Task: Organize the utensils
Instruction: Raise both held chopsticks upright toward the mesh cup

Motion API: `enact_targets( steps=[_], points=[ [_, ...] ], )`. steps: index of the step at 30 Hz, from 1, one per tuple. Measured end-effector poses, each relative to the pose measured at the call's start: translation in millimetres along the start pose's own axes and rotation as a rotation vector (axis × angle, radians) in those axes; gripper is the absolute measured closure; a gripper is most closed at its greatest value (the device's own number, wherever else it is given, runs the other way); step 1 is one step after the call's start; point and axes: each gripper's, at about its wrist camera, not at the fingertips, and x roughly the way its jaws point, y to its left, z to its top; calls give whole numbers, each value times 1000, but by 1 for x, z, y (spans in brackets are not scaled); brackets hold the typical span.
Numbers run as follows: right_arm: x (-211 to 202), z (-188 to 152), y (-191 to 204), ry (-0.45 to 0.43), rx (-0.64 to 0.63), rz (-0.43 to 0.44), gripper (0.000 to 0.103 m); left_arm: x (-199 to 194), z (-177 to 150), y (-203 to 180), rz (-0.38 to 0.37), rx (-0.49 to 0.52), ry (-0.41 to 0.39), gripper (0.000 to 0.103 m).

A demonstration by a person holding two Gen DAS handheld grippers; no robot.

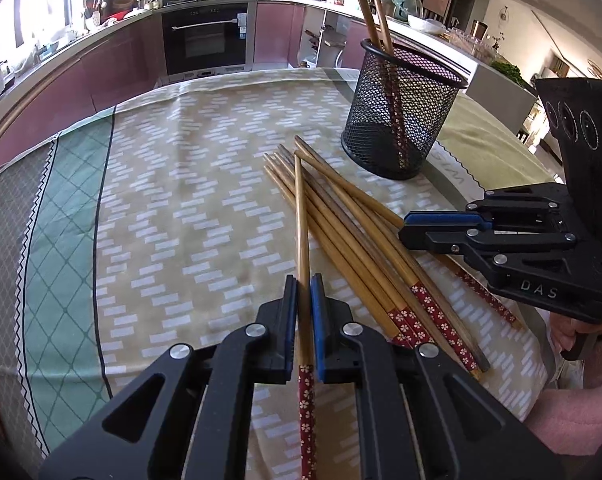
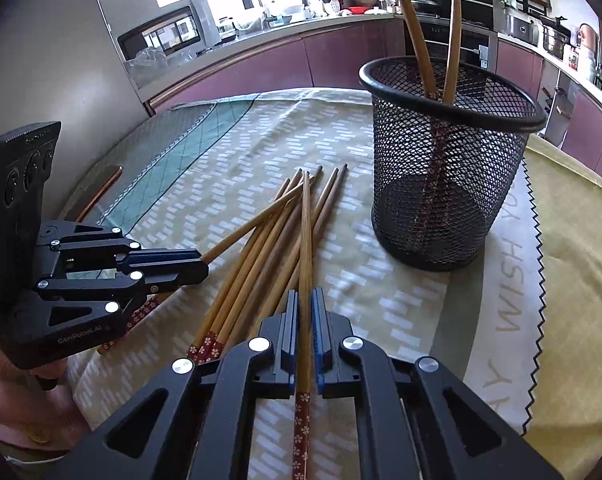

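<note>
My left gripper (image 1: 304,280) and right gripper (image 2: 305,294) each clamp one chopstick; two stand in the mesh holder (image 2: 449,160), the pile (image 1: 341,220) remains on the surface.

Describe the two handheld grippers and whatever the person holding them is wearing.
Both are black plastic linkage frames with round silver pivot screws and ribbed blue finger pads. The right gripper carries pale "DAS" lettering on its body; the left gripper reads "GenRobot.AI". Each has a black camera block with round lenses on top. A pink sleeve shows at the right hand. No cables are visible.
</note>
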Motion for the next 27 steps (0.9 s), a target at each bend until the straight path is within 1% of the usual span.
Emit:
enact_targets(
  steps=[2,4,5,9,13,14,16,18,21,25,27],
  points=[
    [2,-1,-2,1,-1,0,96,2,2,0,4,11,3,94],
    [3,2,-2,1,-1,-2,96,3,4,0,-2,15,6,89],
    [4,3,-2,1,0,-3,96,4,6,0,-10,20,7,86],
    [8,7,-3,2,4,6,96,9,12,-3,-8,47,10,80],
    [9,7,-5,0,22,23,96,12,16,-4,-4,51,12,83],
    [8,7,-6,-2,26,25,96,13,17,-4,2,46,12,85],
    [6,5,-8,-12,36,28,97,13,18,-3,12,33,11,94],
    [2,3,-11,-28,46,36,97,12,19,0,3,7,10,95],
    [-9,2,-12,-61,50,49,97,6,19,0,3,-6,-7,95],
    [-32,1,-12,-126,40,68,97,-12,23,0,-49,-13,-45,95],
    [-46,2,-14,-164,41,73,97,-25,28,-1,-78,-12,-77,95]
  ],
)
